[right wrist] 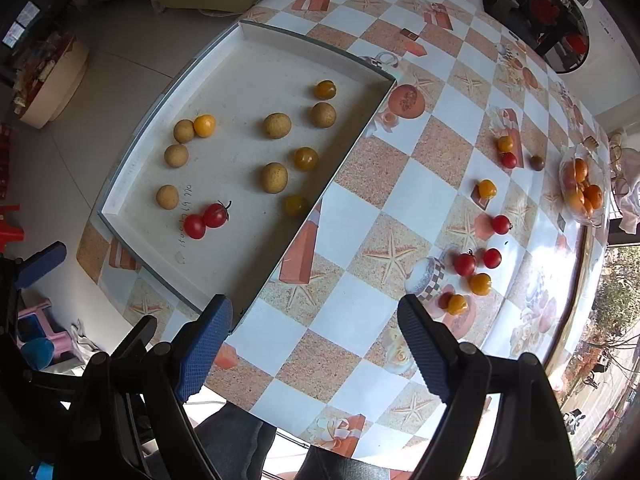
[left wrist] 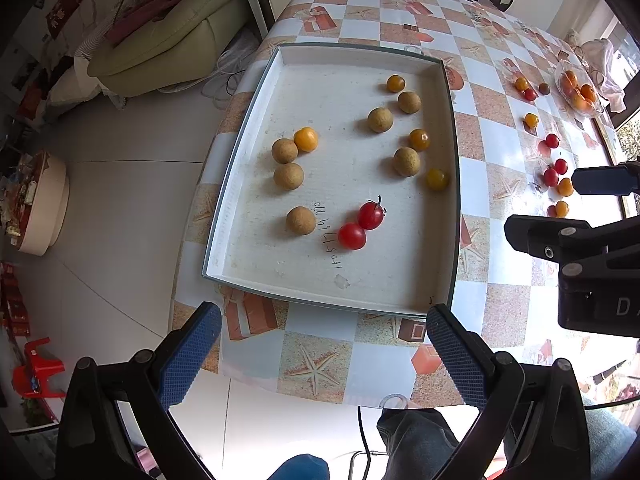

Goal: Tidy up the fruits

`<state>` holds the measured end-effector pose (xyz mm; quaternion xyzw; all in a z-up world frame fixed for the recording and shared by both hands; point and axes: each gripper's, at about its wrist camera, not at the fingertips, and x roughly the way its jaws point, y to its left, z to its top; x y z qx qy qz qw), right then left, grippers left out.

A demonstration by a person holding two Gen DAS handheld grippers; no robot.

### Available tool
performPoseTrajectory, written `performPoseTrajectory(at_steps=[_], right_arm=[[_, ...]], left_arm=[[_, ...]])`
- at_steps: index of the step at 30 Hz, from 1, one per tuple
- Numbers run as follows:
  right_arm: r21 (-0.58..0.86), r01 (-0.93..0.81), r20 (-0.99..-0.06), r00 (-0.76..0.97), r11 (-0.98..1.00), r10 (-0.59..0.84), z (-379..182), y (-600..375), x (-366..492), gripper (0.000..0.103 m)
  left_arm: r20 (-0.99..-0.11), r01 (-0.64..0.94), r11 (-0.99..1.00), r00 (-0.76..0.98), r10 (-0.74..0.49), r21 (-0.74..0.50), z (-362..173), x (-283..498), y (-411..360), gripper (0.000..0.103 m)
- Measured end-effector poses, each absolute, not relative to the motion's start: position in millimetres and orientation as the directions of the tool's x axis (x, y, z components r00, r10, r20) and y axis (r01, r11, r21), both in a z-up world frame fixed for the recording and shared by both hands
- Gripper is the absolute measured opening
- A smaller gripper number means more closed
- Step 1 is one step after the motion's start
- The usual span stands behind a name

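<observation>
A white tray (left wrist: 248,136) (right wrist: 132,168) lies on the checked table. In it lie several brown longans (left wrist: 380,119) (right wrist: 277,125), several yellow cherry tomatoes (left wrist: 306,139) (right wrist: 204,125) and two red cherry tomatoes (left wrist: 352,236) (right wrist: 195,226). More red tomatoes (right wrist: 464,263) (left wrist: 551,177) and yellow tomatoes (right wrist: 480,283) (left wrist: 531,120) lie loose on the table to the right of the tray. My left gripper (left wrist: 322,350) is open and empty above the tray's near edge. My right gripper (right wrist: 316,344) is open and empty above the table near the tray's corner; it also shows in the left wrist view (left wrist: 576,208).
A clear bag of oranges (right wrist: 582,190) (left wrist: 578,90) sits at the far right of the table (right wrist: 400,184). A washing machine (right wrist: 540,12) stands behind the table. A green sofa (left wrist: 168,36) and a floor basin (left wrist: 40,204) are to the left.
</observation>
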<state>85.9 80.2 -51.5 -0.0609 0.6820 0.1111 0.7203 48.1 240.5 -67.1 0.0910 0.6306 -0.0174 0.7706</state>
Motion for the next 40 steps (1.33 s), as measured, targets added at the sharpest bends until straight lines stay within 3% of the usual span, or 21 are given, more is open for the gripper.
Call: performPoseTrajectory(at_steps=[40], right_arm=[[0.064,-0.262,-0.996,0.039,0.963,0.077,-57,94,90,0.087]], left_arm=[[-0.983,0.124,0.988,0.166,0.075,0.096,-80,50,252,0.103]])
